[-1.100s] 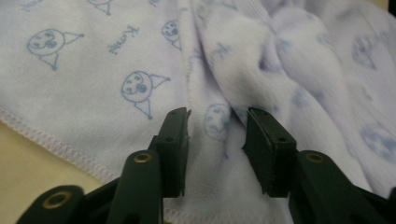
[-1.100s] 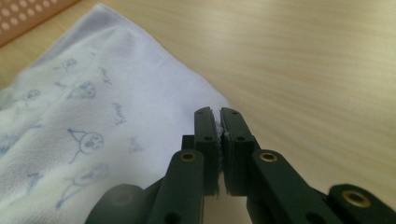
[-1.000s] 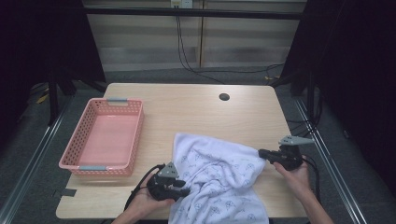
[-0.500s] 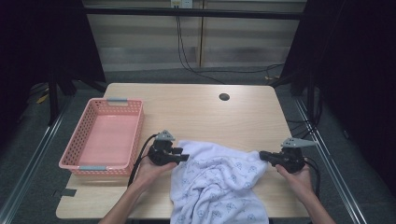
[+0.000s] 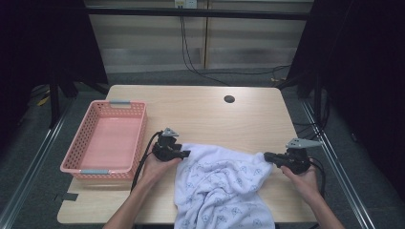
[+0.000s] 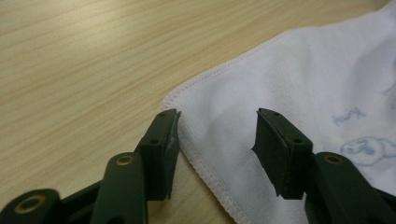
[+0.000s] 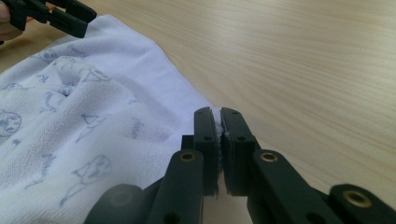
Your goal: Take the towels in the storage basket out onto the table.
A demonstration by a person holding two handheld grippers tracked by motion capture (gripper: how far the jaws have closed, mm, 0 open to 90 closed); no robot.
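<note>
On the table point(image 5: 200, 114), the towel point(image 5: 219, 186) is lying crumpled, draping over the near edge. Right gripper point(image 5: 268, 156) is clamping its right corner. Left gripper point(image 5: 187, 153) is straddling the left corner, jaws just opening, pads clear of cloth. Basket point(image 5: 76, 164) is sitting left.

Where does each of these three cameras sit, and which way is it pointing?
High view: above the table's near side, facing forward and down; forearms, both hands, left gripper, right gripper.
Left gripper view: on that gripper, facing the towel corner between open jaws.
Right gripper view: on that gripper, jaws clamping the towel's edge.
All share the towel and table.
</note>
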